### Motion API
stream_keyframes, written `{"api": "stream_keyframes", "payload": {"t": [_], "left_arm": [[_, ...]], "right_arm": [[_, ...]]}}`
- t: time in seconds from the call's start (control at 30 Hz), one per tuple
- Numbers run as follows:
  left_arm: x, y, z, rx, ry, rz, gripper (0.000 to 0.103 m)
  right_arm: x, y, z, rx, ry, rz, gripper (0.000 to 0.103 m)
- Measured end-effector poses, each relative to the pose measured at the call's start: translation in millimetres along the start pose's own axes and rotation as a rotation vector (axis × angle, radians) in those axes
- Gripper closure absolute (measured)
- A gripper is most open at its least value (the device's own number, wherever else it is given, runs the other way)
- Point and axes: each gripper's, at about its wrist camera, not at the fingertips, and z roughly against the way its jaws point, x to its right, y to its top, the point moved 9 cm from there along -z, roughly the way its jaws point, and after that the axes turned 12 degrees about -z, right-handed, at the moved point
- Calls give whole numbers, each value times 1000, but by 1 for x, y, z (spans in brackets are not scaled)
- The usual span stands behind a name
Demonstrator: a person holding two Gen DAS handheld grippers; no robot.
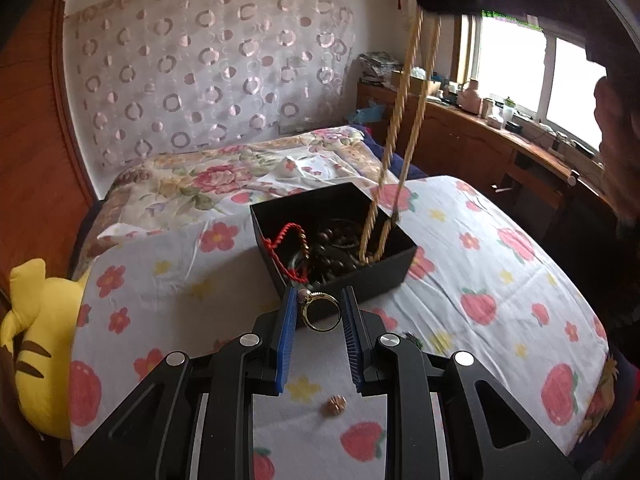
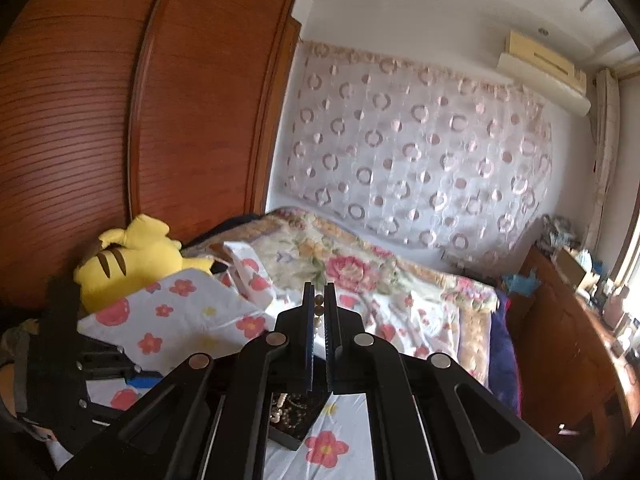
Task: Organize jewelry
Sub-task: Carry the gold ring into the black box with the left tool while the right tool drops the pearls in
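The left tongs (image 1: 318, 304) clamped a gold ring (image 1: 320, 312) just before the black box (image 1: 372, 270) on the bed (image 1: 500, 272).

The right tongs (image 2: 319, 294) were clamped on a beaded necklace (image 2: 318, 312), held high above the box (image 2: 292, 432).

The box (image 1: 394, 262) looks like matt black card, and the ring (image 1: 321, 314) is shiny gold metal. The long chain (image 1: 396, 128) is shiny and twisted like rope, and the cord (image 1: 286, 242) is red woven string. The sheet (image 1: 500, 272) is soft cloth with flowers, the wardrobe (image 2: 120, 100) is glossy ridged wood, and the pads (image 1: 285, 344) are bumpy blue plastic.
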Motion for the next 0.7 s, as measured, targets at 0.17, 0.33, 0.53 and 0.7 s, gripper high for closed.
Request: {"api": "stream_keyframes", "payload": {"t": [0.17,0.33,0.53,0.7], "left_arm": [[-10,6,-13,-14,9,15,82],[-16,19,-24,-14,22,18,82],[-23,34,-39,-26,29,28,82],[-27,43,-56,-44,26,49,82]], "right_arm": [[-1,-32,-34,-86,28,-43,98],[-1,-65,-61,-174,38,-81,97],[4,-83,-62,-194,35,-98,94],[18,-86,-50,-180,27,-106,89]]}}
